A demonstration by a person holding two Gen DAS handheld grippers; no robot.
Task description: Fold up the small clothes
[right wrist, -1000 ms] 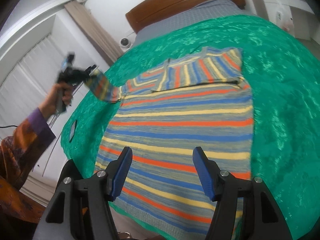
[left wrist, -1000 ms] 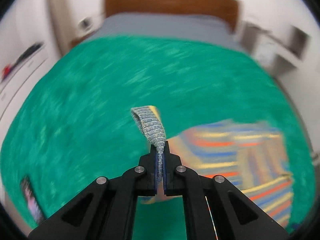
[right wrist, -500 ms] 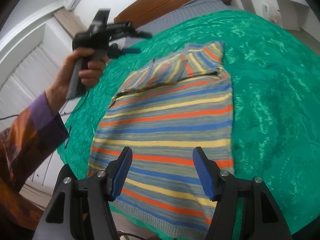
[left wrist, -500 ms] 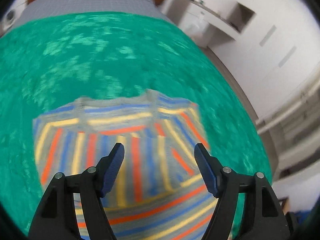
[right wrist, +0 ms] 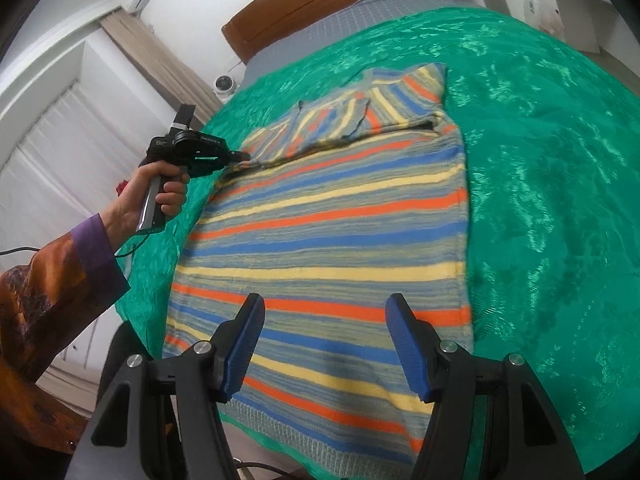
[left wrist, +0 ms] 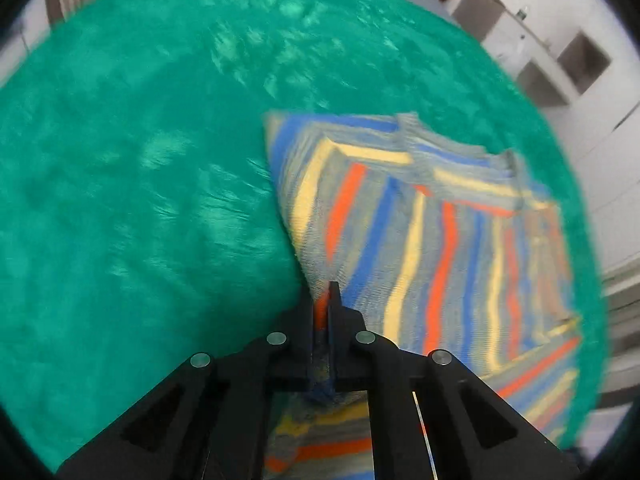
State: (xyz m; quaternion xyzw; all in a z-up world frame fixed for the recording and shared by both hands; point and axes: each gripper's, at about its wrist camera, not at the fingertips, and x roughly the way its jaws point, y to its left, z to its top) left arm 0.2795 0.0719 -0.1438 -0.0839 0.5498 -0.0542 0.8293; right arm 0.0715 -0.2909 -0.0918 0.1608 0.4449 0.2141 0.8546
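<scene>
Lying flat, the striped sweater (right wrist: 332,240) is pinched, seemingly at its edge, by left tongs (left wrist: 322,312); right tongs (right wrist: 324,344) gape.

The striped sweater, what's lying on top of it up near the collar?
Both sleeves lie folded across the striped sweater. The chest beneath them is covered.

You see one striped sweater (right wrist: 328,240), one green bedspread (right wrist: 540,168), one wooden headboard (right wrist: 320,0), two claws, left (right wrist: 236,156) and right (right wrist: 324,344), and one hand (right wrist: 152,192).
</scene>
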